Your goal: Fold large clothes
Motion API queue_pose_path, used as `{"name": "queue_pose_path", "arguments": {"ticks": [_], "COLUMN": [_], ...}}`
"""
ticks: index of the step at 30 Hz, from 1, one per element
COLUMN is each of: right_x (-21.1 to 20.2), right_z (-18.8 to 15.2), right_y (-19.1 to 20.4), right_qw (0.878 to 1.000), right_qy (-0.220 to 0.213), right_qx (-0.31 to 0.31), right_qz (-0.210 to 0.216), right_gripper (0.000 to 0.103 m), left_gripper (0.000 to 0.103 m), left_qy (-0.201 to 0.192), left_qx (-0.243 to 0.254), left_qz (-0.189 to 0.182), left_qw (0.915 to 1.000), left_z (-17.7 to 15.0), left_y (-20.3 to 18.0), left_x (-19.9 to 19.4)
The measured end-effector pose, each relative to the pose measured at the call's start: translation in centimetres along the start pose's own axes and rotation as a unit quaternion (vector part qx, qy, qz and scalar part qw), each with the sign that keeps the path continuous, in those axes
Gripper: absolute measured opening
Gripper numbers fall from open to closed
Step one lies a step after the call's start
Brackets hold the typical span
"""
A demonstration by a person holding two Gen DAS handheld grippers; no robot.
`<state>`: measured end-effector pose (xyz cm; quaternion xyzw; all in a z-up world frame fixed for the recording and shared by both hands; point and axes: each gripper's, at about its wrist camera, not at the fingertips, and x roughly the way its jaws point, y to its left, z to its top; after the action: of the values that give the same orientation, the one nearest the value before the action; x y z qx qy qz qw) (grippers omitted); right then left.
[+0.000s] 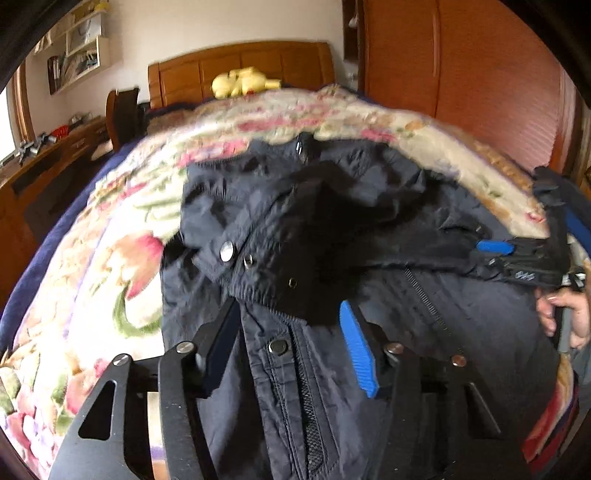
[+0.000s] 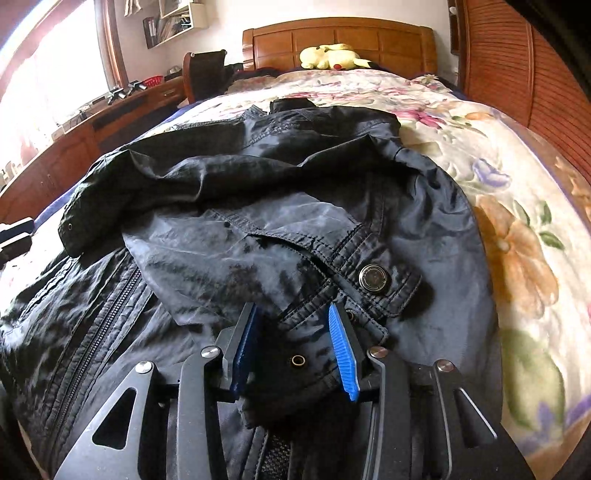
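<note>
Dark navy jacket [image 2: 258,206] spread on floral bedspread [image 2: 498,177], left gripper [image 1: 288,332] jaws wide apart over its zipper placket, holding nothing, right gripper [image 2: 295,339] jaws parted astride a dark cuff, not clamped, yellow plush toy [image 2: 332,55] far ahead by wooden headboard [image 2: 332,35], no legible writing

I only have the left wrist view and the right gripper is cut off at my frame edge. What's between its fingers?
Observer: A dark fold of the jacket with a small brass snap socket on it. The right gripper has its fingers spread apart on either side of the fold.
Operator: Anything just past the tips?
Observer: A large metal snap button on a stitched tab, just beyond the blue-padded finger.
</note>
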<state>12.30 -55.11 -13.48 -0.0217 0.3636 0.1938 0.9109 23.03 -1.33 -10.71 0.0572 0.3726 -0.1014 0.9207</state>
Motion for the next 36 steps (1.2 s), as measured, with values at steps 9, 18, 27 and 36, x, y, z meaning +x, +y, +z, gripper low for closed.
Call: {"name": "queue_pose_path", "arguments": {"ticks": [9, 18, 27, 36], "right_x": [-1.1, -1.2, -1.2, -1.2], "right_z": [-0.3, -0.3, -0.3, -0.3], "right_y": [-0.1, -0.2, -0.2, -0.2], "right_qw": [1.0, 1.0, 1.0, 1.0], "right_qy": [-0.004, -0.005, -0.005, -0.005], "right_qx": [0.004, 0.007, 0.008, 0.008], "right_qz": [0.005, 0.008, 0.009, 0.008], "right_gripper": [0.041, 0.041, 0.041, 0.041], "left_gripper": [0.039, 0.003, 0.003, 0.036], "left_qy": [0.056, 0.043, -0.011, -0.024], "left_qx": [-0.031, -0.008, 0.016, 0.03], "left_qz": [-0.008, -0.014, -0.009, 0.001], "left_qw": [0.9979, 0.9989, 0.9998, 0.9993], "left_z": [0.8, 2.4, 4.2, 0.6], "left_y": [0.1, 0.2, 1.0, 1.0], "left_x": [4.3, 2.1, -6.0, -7.6]}}
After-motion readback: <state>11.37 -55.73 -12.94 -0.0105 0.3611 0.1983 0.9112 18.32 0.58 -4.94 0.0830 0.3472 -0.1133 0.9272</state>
